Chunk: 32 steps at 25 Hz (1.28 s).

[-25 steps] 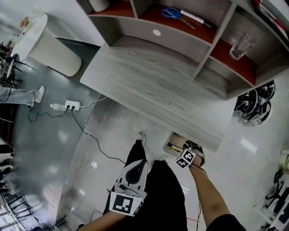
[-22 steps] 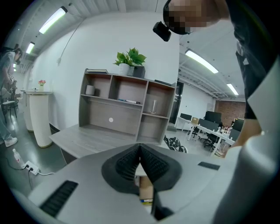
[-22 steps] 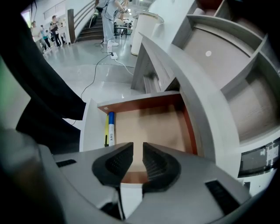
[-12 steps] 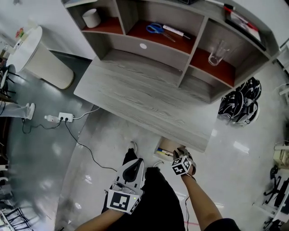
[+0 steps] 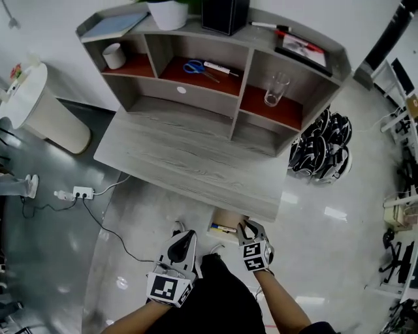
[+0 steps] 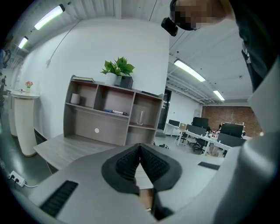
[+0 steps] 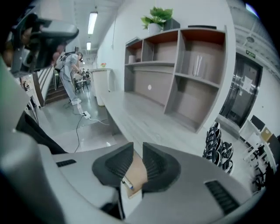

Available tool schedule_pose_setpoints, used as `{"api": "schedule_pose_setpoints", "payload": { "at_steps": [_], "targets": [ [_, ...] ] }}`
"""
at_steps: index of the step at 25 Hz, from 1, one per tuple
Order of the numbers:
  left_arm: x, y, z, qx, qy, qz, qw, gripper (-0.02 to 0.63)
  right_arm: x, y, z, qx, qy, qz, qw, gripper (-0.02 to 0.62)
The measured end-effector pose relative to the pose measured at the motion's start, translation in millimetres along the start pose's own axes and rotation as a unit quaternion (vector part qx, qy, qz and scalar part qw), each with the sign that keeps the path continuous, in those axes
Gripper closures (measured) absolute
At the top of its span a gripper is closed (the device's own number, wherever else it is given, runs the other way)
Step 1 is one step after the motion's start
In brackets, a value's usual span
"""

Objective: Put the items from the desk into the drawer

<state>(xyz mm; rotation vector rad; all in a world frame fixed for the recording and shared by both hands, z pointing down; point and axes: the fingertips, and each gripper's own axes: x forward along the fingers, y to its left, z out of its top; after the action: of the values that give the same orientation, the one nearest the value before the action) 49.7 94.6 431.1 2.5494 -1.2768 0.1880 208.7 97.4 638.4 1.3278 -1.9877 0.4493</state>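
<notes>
Biggest thing here is the grey wood worktop (image 5: 176, 156), straight out ahead of both tongs, with a shelf unit (image 5: 245, 72) standing along its far edge. Well off to the left of the left tongs (image 5: 188, 235) a tall white bin (image 5: 39, 111) sits on the floor; out past the right tongs (image 5: 247, 228), beyond the worktop's right end, there's a heap of black-and-white helmets (image 5: 320, 150). The drawer (image 5: 228, 216) is pulled out from under the worktop's near edge, right at the tips of the right tongs; those stand only a narrow gap apart, and in the right gripper view the drawer's tan inside shows through that gap. The left tongs hang just left of the drawer, apart from it, pads pressed together with nothing between them.

Far ahead of the tongs, on top of the shelf unit, are a white pot (image 5: 168, 13) with a green plant and a black box (image 5: 225, 14). In the cubbies below there's a clear glass (image 5: 276, 89) on the right, blue-handled scissors (image 5: 194, 66) in the middle and a small white cup (image 5: 114, 55) on the left. A power strip (image 5: 73, 194) lies on the floor left of the left tongs; smallest of all, a pen (image 5: 224, 228) lies inside the drawer, just beneath the right tongs.
</notes>
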Motion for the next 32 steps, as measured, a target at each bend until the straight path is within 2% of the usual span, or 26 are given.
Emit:
{"api": "schedule_pose_setpoints", "payload": {
  "at_steps": [5,10,15,17,19,23,32],
  "targets": [
    [11,-12,19,0.002,-0.013,-0.02,0.9997,0.592,-53,5,59,0.031,-0.09,0.003,0.995,0.517],
    [23,-30,42,0.009,-0.038,-0.044,0.9983,0.592,-107,4,119,0.044,-0.175,-0.007,0.984,0.517],
    [31,-50,64,0.036,-0.066,-0.064,0.9951,0.592,-167,-12,175,0.074,-0.276,-0.061,0.956,0.537],
    [33,-54,74,0.05,-0.08,-0.066,0.9934,0.592,-186,-17,191,0.08,-0.304,-0.07,0.947,0.545],
    [36,-56,81,0.043,-0.087,-0.068,0.993,0.592,-199,-18,201,0.082,-0.327,-0.066,0.939,0.551],
    [39,-61,85,0.032,-0.091,-0.07,0.9929,0.592,-216,-22,212,0.085,-0.348,-0.067,0.931,0.574],
    [39,-73,85,0.03,-0.098,-0.072,0.9922,0.594,-224,-26,205,0.059,-0.341,-0.09,0.934,0.577]
  ]
}}
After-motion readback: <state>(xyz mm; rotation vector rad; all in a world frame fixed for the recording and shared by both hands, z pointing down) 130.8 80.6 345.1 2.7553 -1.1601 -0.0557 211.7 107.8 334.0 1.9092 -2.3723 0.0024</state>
